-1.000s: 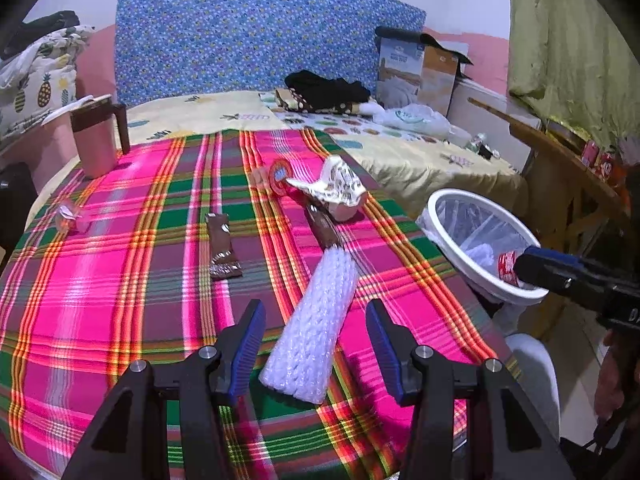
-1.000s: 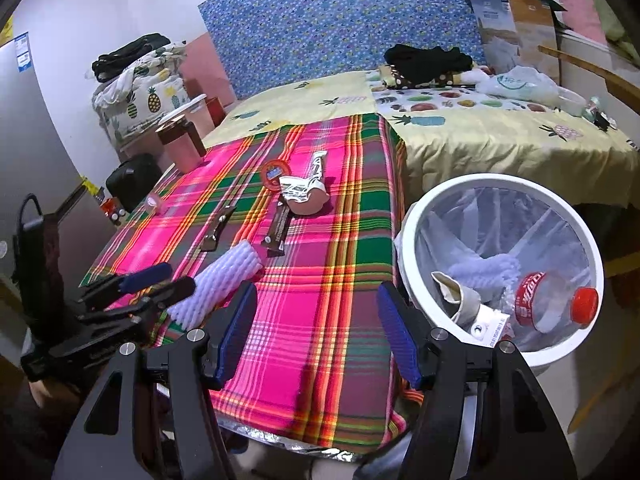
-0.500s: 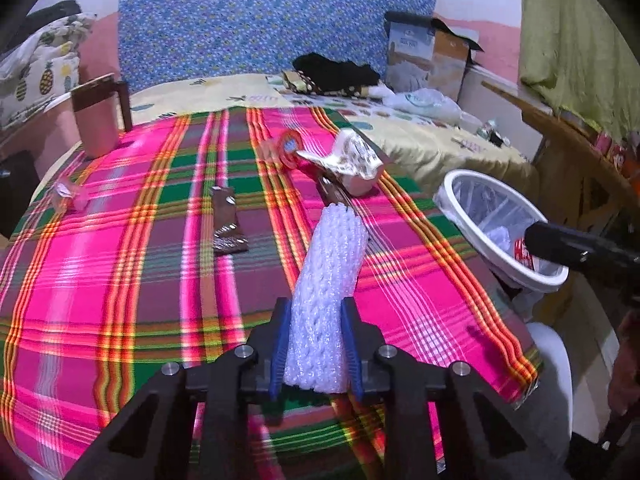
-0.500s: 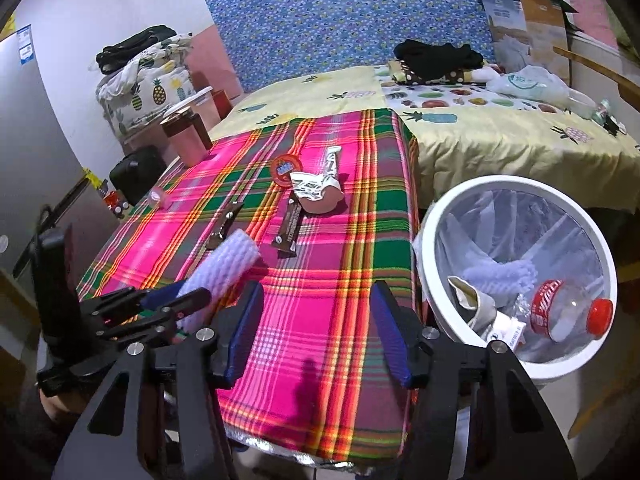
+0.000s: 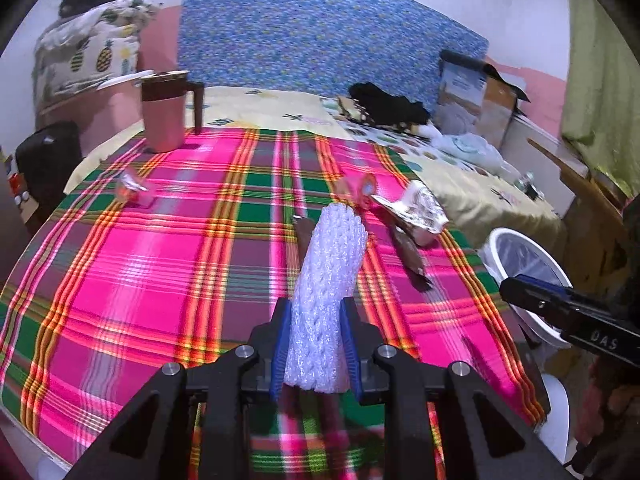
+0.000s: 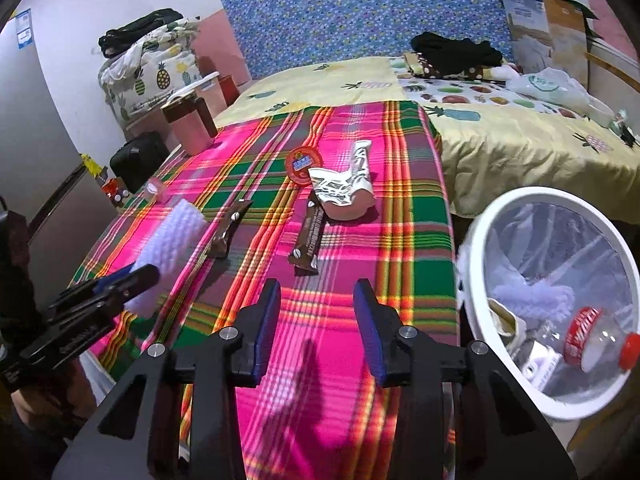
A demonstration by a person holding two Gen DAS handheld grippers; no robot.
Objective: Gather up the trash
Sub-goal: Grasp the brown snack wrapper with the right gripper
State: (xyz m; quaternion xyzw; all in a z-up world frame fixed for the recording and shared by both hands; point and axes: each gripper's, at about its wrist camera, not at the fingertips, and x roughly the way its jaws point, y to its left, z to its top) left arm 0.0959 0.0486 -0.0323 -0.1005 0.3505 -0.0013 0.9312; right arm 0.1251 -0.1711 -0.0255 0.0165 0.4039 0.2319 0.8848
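My left gripper (image 5: 314, 340) is shut on a white foam net sleeve (image 5: 330, 284) and holds it lifted above the plaid tablecloth (image 5: 160, 264); the sleeve also shows in the right wrist view (image 6: 172, 246). My right gripper (image 6: 316, 324) is open and empty above the cloth's near edge. On the cloth lie two brown wrappers (image 6: 308, 240) (image 6: 228, 230), a crumpled silver wrapper on a pink cup (image 6: 344, 190), a red round lid (image 6: 304, 164) and a small pink wrapper (image 6: 154, 188). The white bin (image 6: 476, 240) at the right holds a bottle (image 6: 596, 344) and other trash.
A pink mug with a brown lid (image 5: 164, 114) stands at the cloth's far left. Behind is a bed with clothes (image 6: 456, 50), a plastic bag (image 6: 552, 88) and a cardboard box (image 6: 544, 20). A wooden chair (image 5: 592, 208) stands beside the bin.
My left gripper closed on the foam sleeve and lifted it off the cloth. My right gripper narrowed somewhat and moved forward over the table edge.
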